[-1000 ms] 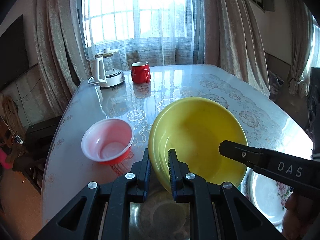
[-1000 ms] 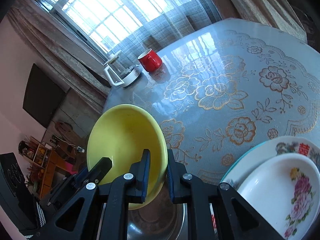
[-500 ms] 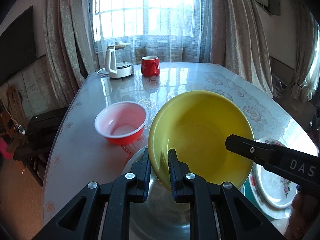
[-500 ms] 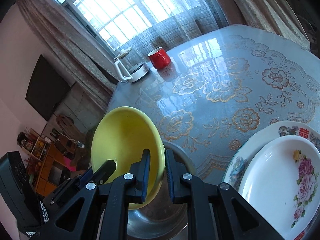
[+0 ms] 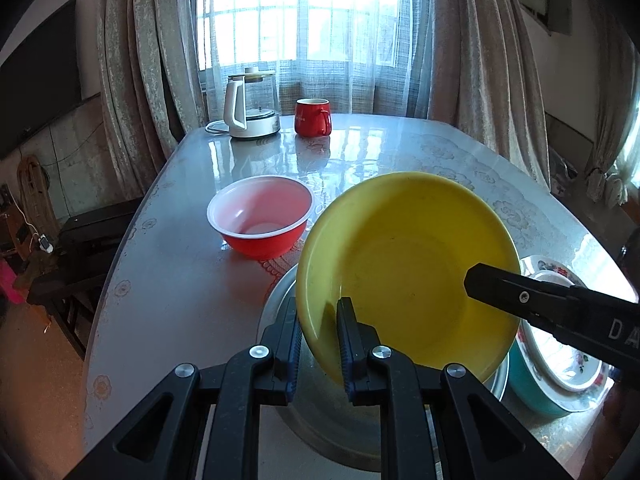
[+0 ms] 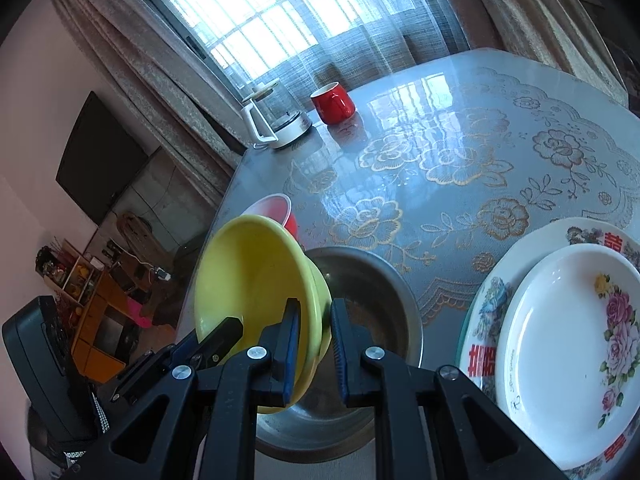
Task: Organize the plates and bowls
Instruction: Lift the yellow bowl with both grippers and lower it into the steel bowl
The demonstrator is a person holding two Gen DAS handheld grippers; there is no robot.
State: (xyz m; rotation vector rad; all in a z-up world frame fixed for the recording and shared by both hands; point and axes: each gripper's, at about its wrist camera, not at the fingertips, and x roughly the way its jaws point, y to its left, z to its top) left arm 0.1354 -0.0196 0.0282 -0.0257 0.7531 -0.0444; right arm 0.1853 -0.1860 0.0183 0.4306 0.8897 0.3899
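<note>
Above the steel bowl [image 5: 280,320], you are gripping the yellow bowl's [image 5: 404,276] rim with both left gripper [image 5: 318,336] and right gripper [image 6: 312,340].

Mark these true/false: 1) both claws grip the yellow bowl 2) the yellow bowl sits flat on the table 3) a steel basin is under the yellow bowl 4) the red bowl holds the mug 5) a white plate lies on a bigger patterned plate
1) True. The left claw and right claw each pinch the rim of the yellow bowl.
2) False. It is held tilted, off the table.
3) True. The steel basin lies below it.
4) False. The red bowl is empty; the mug stands far off by the kettle.
5) True. The white plate rests on the patterned plate.
</note>
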